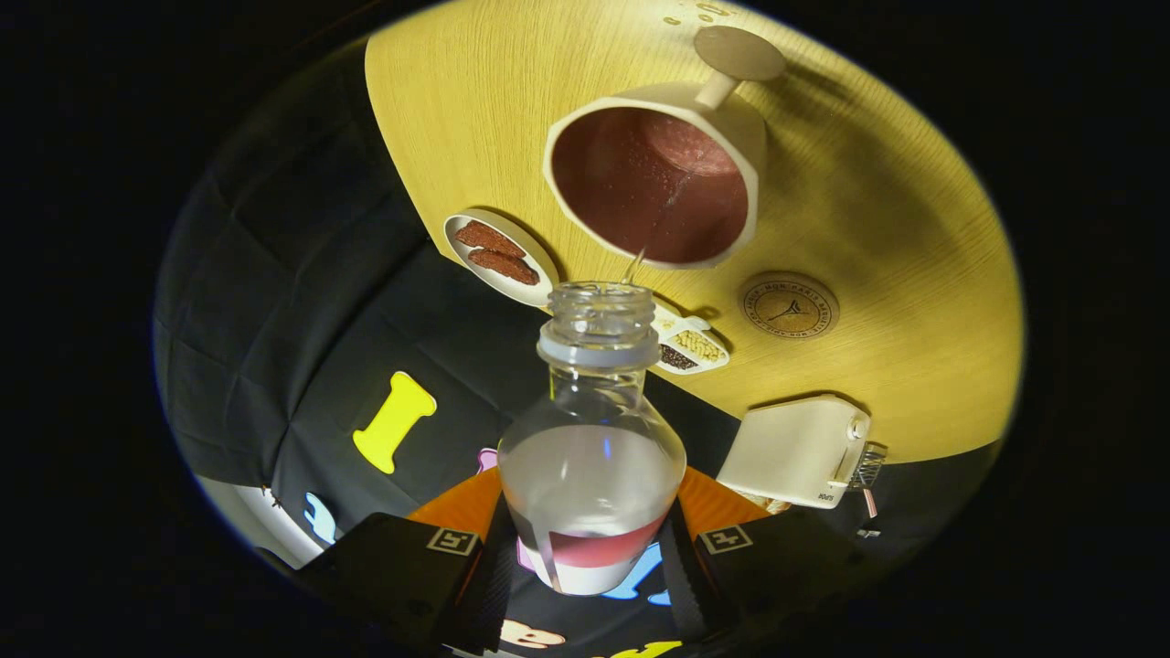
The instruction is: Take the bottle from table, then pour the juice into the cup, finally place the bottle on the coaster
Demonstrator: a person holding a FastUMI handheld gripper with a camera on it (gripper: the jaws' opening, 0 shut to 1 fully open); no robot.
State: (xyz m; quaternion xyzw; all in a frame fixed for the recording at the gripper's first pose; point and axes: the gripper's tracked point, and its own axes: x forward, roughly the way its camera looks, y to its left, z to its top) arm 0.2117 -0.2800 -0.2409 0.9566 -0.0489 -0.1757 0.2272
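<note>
The gripper (pixel 592 548) clamps the bottle (pixel 592 457) from both sides, tilted with its open mouth toward the cup (pixel 745 137) at 12 o'clock; a thin stream runs into it. The coaster (pixel 788 306) lies on the desk (pixel 914 228) at the bottle's 2 o'clock.

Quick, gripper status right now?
Gripper: shut on the bottle, both fingers pressing its sides, tilted and pouring into the cup.

1. You have the bottle (pixel 592 448) clamped between the gripper (pixel 590 548) fingers, its mouth pointing at 12 o'clock toward the cup (pixel 658 174).
2. From the bottle's mouth, the plate (pixel 499 256) lies at 10 o'clock, the divided dish (pixel 690 347) at 3, the coaster (pixel 788 306) beyond it.
3. The box (pixel 795 450) sits at 4 o'clock on the table (pixel 914 228).
</note>
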